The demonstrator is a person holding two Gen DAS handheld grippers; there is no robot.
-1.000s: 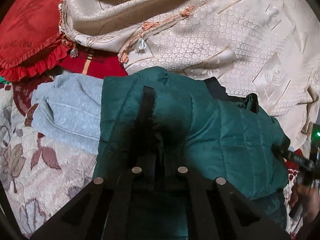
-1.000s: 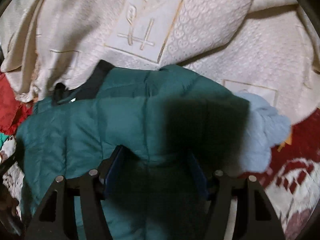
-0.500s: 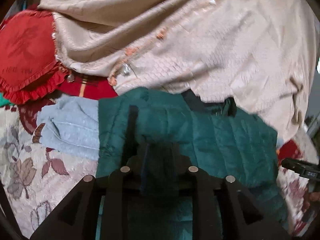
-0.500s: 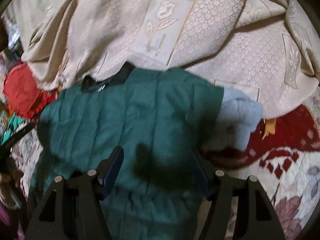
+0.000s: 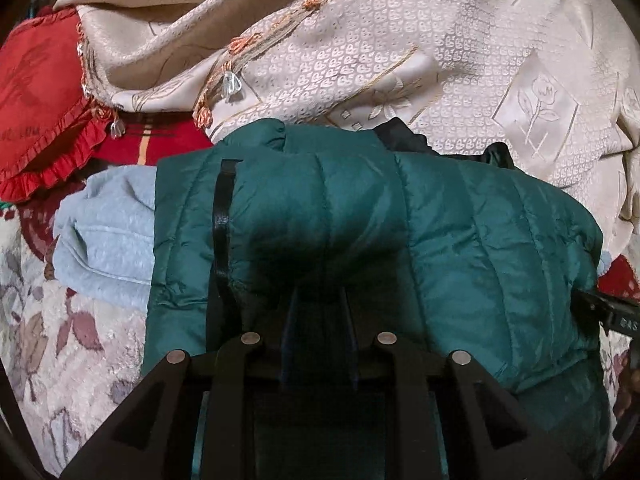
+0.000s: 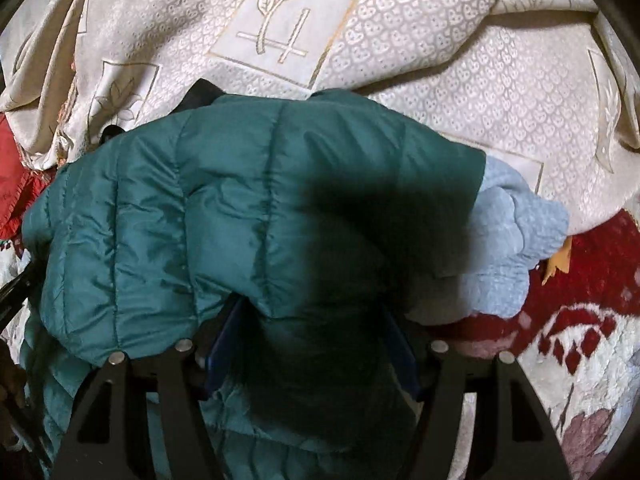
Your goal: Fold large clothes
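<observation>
Puffy jacket (image 5: 460, 240), light, slick, springy; grab hem. Left gripper (image 5: 318, 312) pinches it; right gripper (image 6: 312, 340) clamps thick fold.

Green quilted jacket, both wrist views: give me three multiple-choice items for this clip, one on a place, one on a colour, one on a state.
1. Where is the light blue garment relative to the green quilted jacket?
A. Partly under it, sticking out at one side
B. Spread on top of it
C. Lying well apart from it

2. What colour is the ruffled cushion?
A. Yellow
B. Red
C. Black

3. How do the right gripper jaws stand?
A. Pinched fully together
B. Apart, with jacket fabric bulging between them
C. Out of view

Answers:
1 A: in both views the blue fabric emerges from beneath the jacket's edge.
2 B: the left wrist view shows a red frilled edge by the beige patterned cloth.
3 B: the blue pads sit wide apart either side of a fold of jacket.
</observation>
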